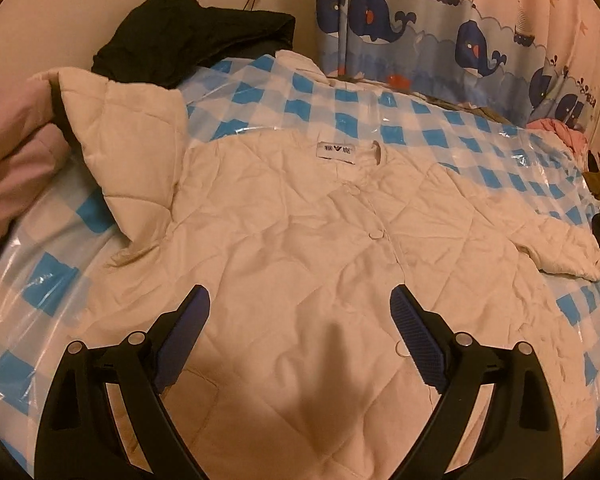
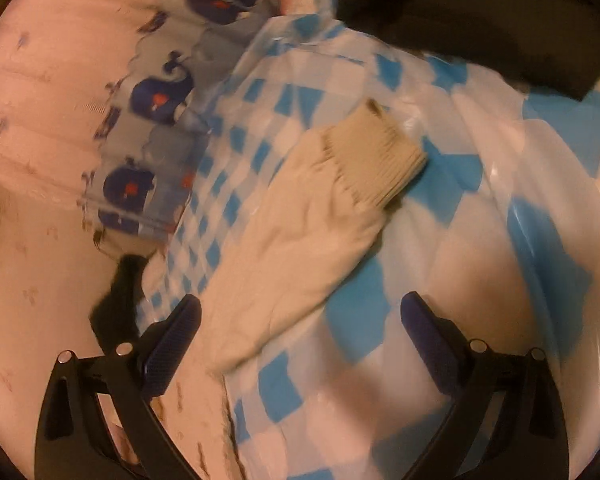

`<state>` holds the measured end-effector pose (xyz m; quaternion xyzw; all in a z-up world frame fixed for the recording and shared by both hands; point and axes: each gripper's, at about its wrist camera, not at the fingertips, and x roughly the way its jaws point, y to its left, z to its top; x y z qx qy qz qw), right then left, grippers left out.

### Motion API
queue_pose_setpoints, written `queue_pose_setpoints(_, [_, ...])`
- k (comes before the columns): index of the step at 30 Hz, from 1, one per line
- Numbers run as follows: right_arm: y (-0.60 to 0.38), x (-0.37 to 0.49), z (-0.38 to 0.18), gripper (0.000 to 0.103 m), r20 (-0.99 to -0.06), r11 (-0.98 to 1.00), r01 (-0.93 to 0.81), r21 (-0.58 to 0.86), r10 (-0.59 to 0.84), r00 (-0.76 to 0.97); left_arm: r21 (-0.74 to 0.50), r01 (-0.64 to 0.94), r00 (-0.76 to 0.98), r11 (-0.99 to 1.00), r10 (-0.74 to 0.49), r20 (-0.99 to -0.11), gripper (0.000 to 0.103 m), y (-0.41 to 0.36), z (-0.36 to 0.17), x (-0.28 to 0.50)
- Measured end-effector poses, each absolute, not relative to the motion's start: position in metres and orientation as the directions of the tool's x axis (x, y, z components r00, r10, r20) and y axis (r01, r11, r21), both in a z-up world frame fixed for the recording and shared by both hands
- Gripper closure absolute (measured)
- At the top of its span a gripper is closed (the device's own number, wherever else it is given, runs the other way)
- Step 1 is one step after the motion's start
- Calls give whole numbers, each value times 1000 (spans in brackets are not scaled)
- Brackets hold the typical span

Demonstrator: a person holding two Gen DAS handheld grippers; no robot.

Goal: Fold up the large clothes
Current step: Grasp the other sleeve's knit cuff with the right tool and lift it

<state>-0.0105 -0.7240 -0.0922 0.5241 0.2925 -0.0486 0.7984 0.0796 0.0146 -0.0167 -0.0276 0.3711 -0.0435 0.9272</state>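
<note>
The cream quilted jacket (image 1: 300, 240) lies spread front-up across the blue-and-white checked plastic-covered bed (image 1: 380, 108), its collar label toward the far side and its buttons running down the middle. One sleeve is folded up toward the pink bedding (image 1: 12, 160) on one side; the other stretches out flat, ending in a ribbed beige knit cuff (image 2: 380, 160) that shows plainly in the right wrist view.

It looks padded and soft — light for its bulk, I would guess, with diamond stitching that should give it a little body, so folds may spring back rather than lie crisp. The glossy plastic beneath looks slippery, so the whole jacket may slide when one edge is dragged. The ribbed cuff and the sleeve just behind it seem the firmest places to pinch; a shoulder seam or the hem would serve for the body.

The left gripper (image 1: 300, 336) hovers over the lower front of the jacket, jaws spread wide and holding nothing. The right gripper (image 2: 300, 340) hangs above the outstretched sleeve, jaws likewise spread, empty — that view is blurred. A dark garment (image 1: 188, 36) is heaped at the far corner, before the whale-printed curtain (image 1: 440, 28).
</note>
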Motion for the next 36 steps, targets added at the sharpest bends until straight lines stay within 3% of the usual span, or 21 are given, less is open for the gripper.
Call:
queue_pose_setpoints(5, [-727, 21, -91, 7, -498, 465, 360, 808, 216, 840, -125, 41, 711, 991, -117, -693, 15, 26, -19, 86])
queue_pose_setpoints(9, [-732, 42, -100, 7, -559, 481, 418, 770, 195, 806, -154, 22, 716, 988, -123, -688, 15, 30, -26, 87])
queue_pose_setpoints(12, [-738, 48, -109, 7, -584, 446, 465, 765, 174, 793, -243, 1, 703, 970, -174, -690, 15, 38, -32, 91])
queue_pose_setpoints(15, [-736, 50, -109, 7, -599, 470, 469, 748, 172, 782, -241, -25, 696, 970, -156, -701, 15, 41, -35, 93])
queue_pose_setpoints(16, [-736, 48, -108, 10, -598, 472, 471, 745, 160, 785, -226, -20, 689, 974, -151, -708, 14, 40, -36, 94])
queue_pose_setpoints(18, [-738, 40, -110, 26, -617, 464, 508, 726, 114, 778, -167, -32, 662, 985, -105, -742, 9, 37, -39, 97])
queue_pose_setpoints(20, [-746, 34, -120, 75, -641, 430, 552, 715, 89, 762, -139, -27, 643, 990, -89, -760, 9, 34, -44, 100])
queue_pose_setpoints(21, [-751, 32, -127, 80, -636, 408, 551, 728, 102, 765, -139, -23, 638, 990, -92, -765, 9, 33, -46, 100])
queue_pose_setpoints(27, [-750, 40, -109, 84, -558, 474, 443, 761, 130, 820, -133, -7, 632, 991, -99, -768, 9, 31, -49, 101])
queue_pose_setpoints(36, [-739, 34, -9, 88, -268, 502, 217, 837, 30, 963, -237, -18, 650, 971, -169, -741, 9, 49, -34, 97])
